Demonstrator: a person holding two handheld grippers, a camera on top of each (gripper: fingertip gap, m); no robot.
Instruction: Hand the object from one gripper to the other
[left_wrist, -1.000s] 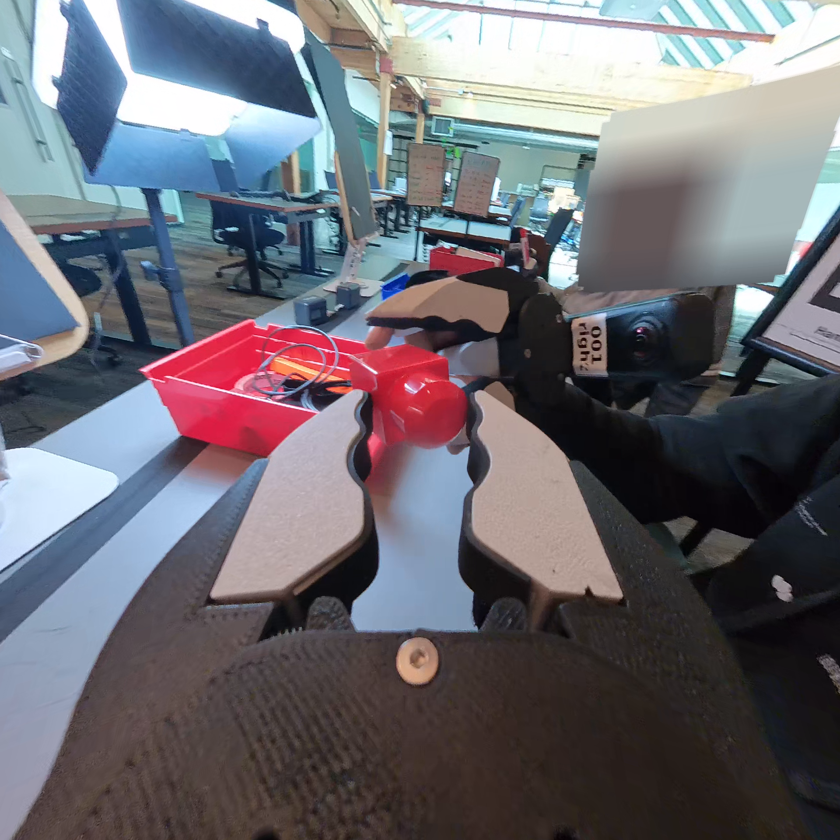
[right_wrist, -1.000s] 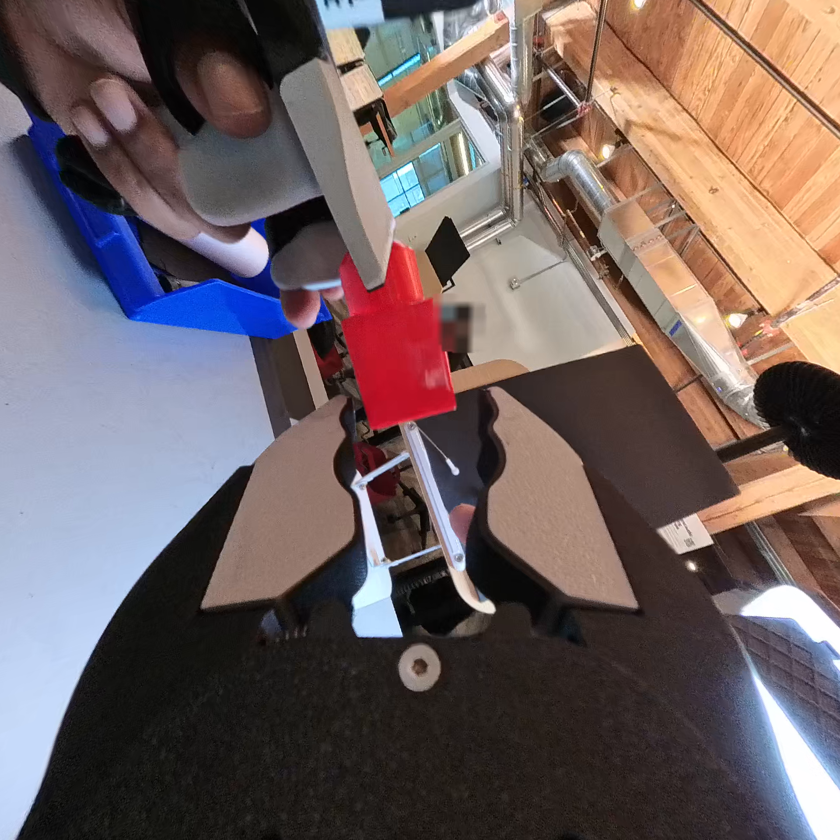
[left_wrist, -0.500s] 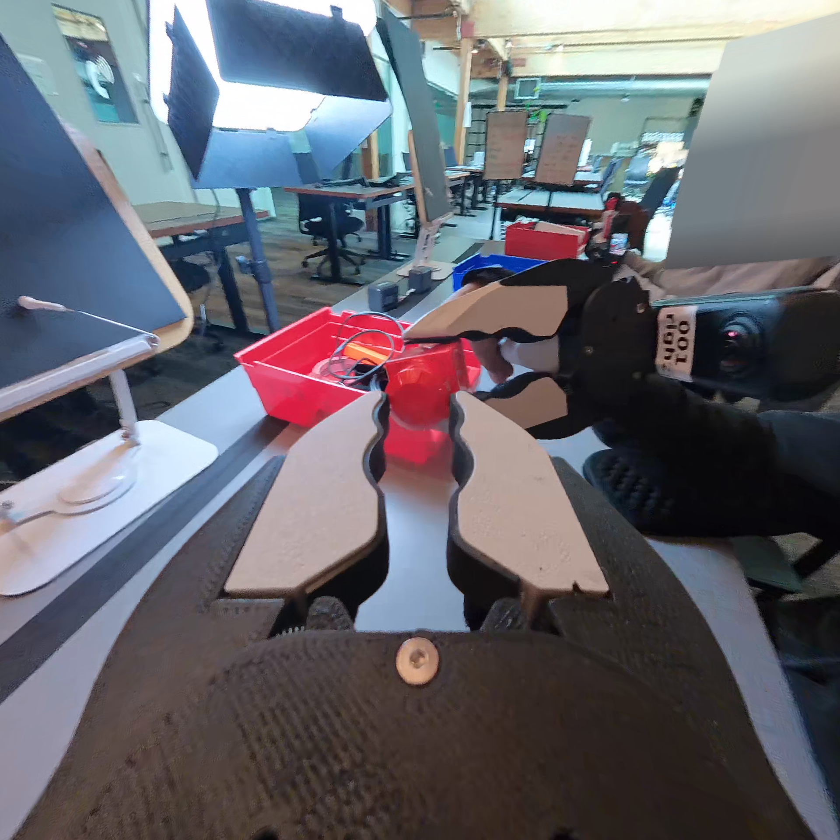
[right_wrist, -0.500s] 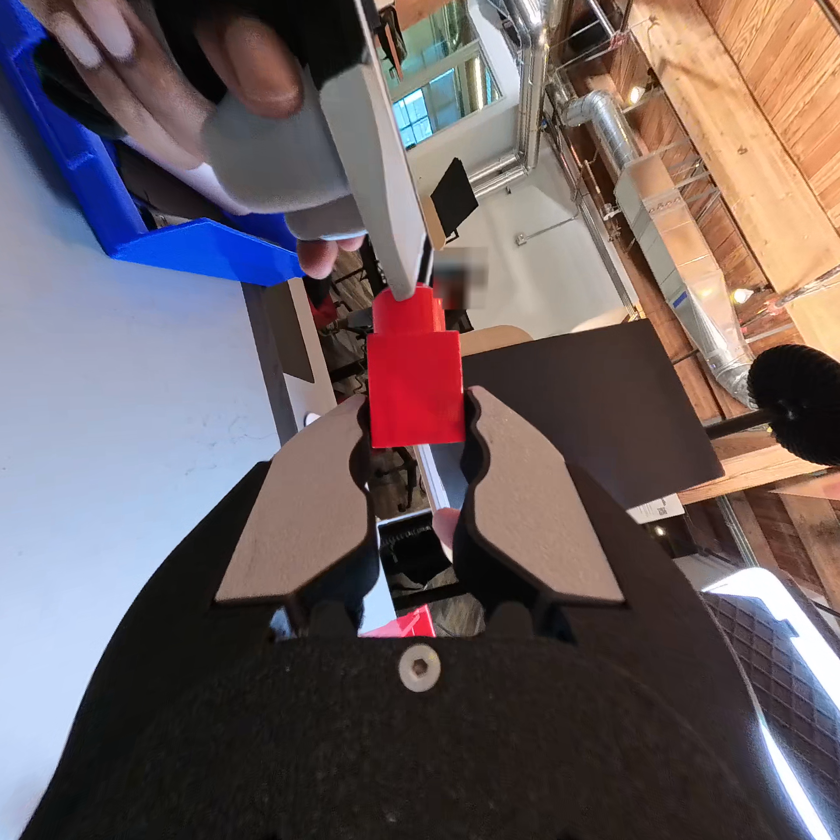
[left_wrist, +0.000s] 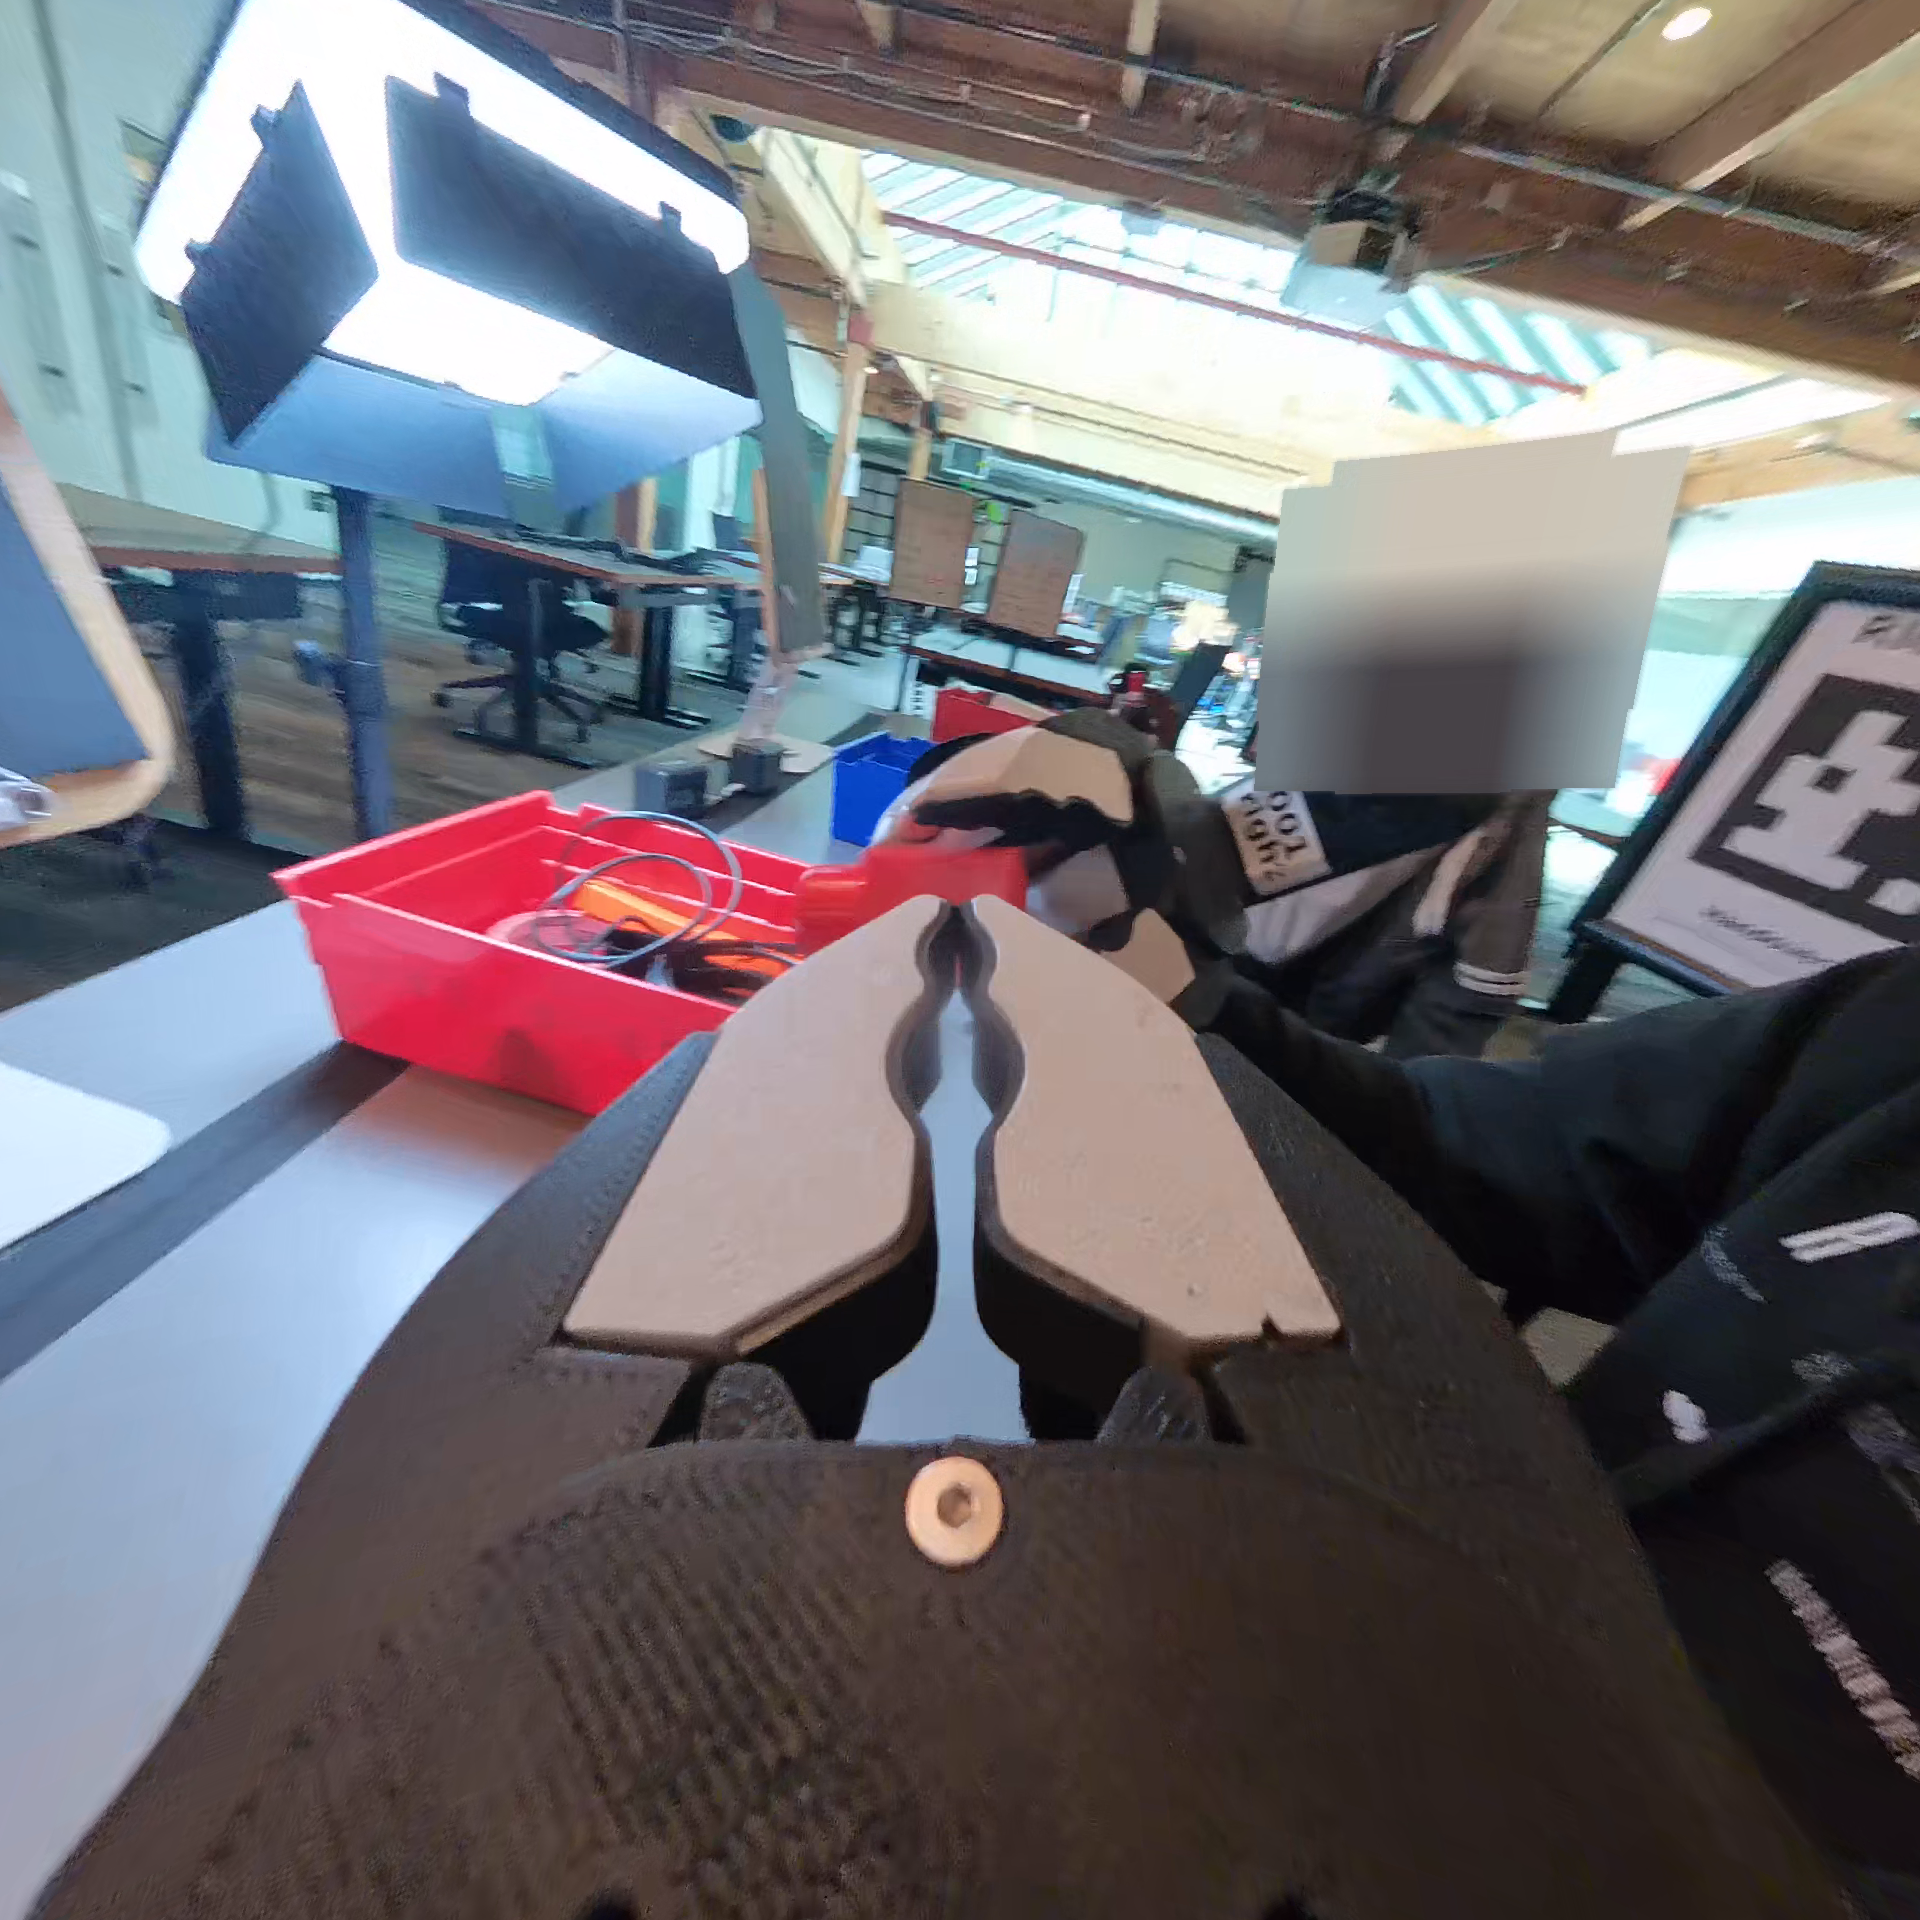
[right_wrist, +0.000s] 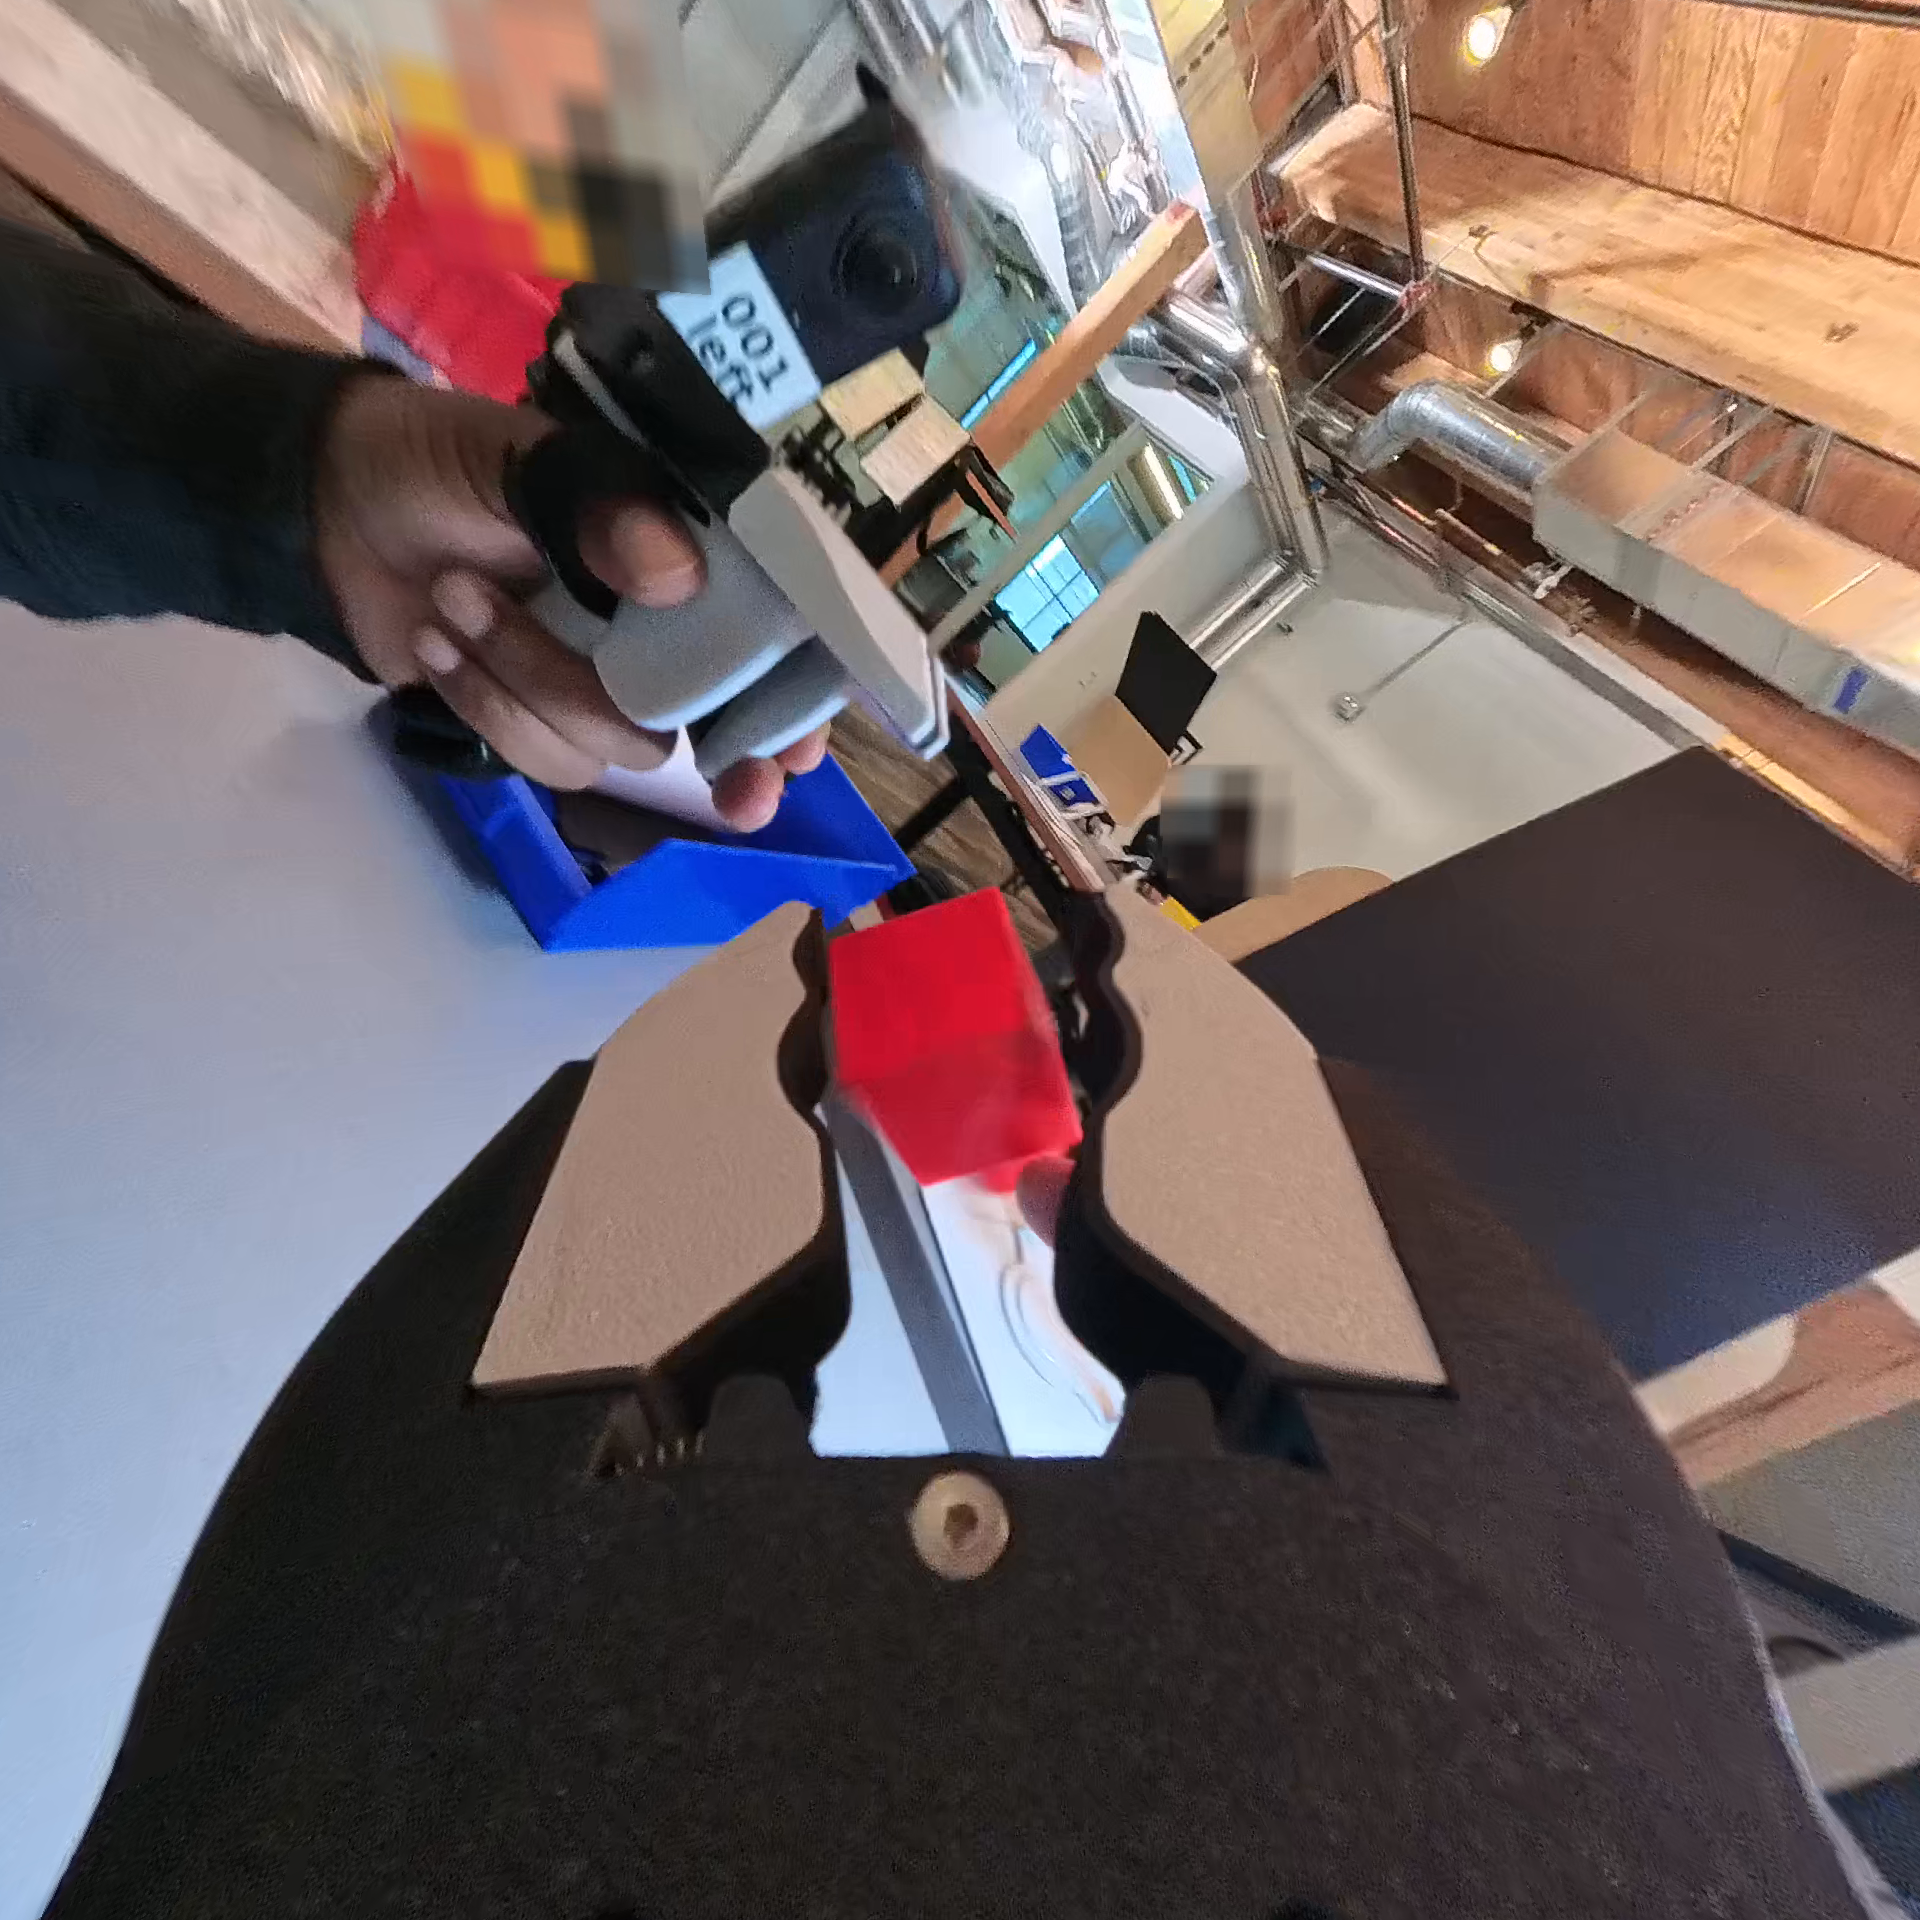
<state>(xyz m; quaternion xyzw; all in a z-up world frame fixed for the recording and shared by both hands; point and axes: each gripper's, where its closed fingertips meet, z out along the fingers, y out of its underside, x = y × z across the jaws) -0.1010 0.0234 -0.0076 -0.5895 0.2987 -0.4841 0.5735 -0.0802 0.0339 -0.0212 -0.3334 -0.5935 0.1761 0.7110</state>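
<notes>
The red block (right_wrist: 945, 1039), square with a round knob at one end, sits between the fingers of my right gripper (right_wrist: 956, 914), which is shut on it. In the left wrist view the same block (left_wrist: 894, 883) shows in the right gripper (left_wrist: 977, 862), just beyond my left gripper (left_wrist: 954, 914). The left gripper's fingers are closed together with nothing between them. In the right wrist view the left gripper (right_wrist: 894, 717) is held by a hand up and to the left, apart from the block.
A red tray (left_wrist: 468, 987) with cables stands on the grey table (left_wrist: 208, 1299) at the left. A blue bin (right_wrist: 707, 883) sits behind the grippers. A lamp panel on a stand (left_wrist: 416, 312) and a framed sign (left_wrist: 1818, 810) flank the table. My two grippers' fingertips are within a few centimetres of each other.
The right gripper closed on the block's square body. The left gripper let go of the knob, shut empty and drew back from the block.
</notes>
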